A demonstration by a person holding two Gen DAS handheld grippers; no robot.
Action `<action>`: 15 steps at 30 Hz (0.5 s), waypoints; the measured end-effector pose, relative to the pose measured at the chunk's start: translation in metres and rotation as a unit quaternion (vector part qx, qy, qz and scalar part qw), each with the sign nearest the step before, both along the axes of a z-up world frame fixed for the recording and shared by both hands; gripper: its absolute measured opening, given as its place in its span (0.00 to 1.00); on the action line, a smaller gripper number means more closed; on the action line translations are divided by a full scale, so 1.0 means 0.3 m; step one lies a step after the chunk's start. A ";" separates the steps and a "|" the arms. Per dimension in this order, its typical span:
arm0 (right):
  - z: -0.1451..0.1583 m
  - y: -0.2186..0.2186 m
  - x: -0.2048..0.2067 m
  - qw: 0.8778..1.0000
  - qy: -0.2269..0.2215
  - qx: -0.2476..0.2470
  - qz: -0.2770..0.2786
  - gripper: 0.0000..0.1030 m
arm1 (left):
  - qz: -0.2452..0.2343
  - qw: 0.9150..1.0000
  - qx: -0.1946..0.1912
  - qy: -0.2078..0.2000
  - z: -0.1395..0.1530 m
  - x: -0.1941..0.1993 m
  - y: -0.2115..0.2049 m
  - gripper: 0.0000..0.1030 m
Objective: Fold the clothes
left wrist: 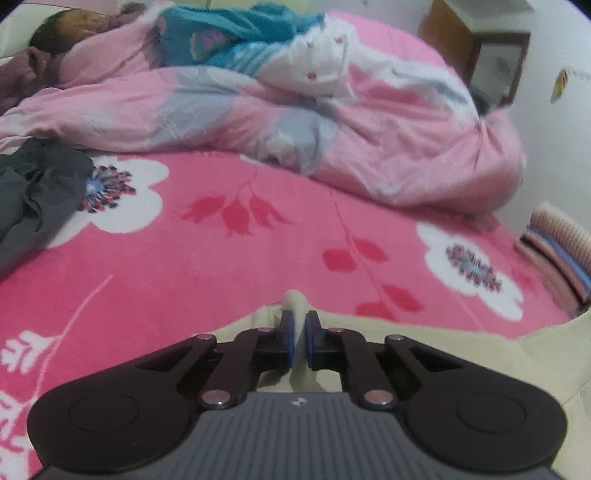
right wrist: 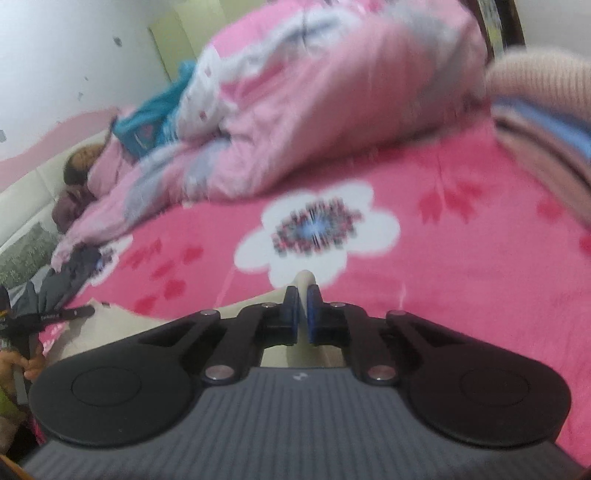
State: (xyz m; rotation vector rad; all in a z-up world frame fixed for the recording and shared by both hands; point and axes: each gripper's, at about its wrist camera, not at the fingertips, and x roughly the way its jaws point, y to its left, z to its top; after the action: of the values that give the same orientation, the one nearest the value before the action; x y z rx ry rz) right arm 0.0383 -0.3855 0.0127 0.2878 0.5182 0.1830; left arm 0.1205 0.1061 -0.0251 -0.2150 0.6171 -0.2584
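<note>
A pale cream garment (left wrist: 517,354) lies on the pink floral blanket (left wrist: 221,258) at the near edge of the bed. In the left wrist view my left gripper (left wrist: 299,321) is shut on a pinched-up fold of it, and a nub of cloth pokes out past the blue pads. In the right wrist view my right gripper (right wrist: 302,295) is likewise shut on a raised fold of the same cream garment (right wrist: 110,332). The rest of the garment is hidden beneath both grippers.
A crumpled pink duvet (left wrist: 369,122) fills the far side of the bed, with a teal garment (left wrist: 229,33) on it and a person's head (left wrist: 62,33) at the far left. Dark grey clothing (left wrist: 33,199) lies left; a striped folded knit (left wrist: 557,251) sits right.
</note>
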 end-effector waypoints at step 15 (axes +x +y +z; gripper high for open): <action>-0.177 -0.055 0.172 0.997 0.054 0.041 -0.031 0.03 | 0.023 0.999 0.001 0.035 -0.043 0.075 0.016 0.07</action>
State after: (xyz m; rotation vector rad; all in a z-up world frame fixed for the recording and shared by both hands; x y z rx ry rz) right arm 0.0900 -0.4020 -0.0406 0.3952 0.6084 0.1283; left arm 0.1430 0.1109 -0.0380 -0.2370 0.6817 -0.2057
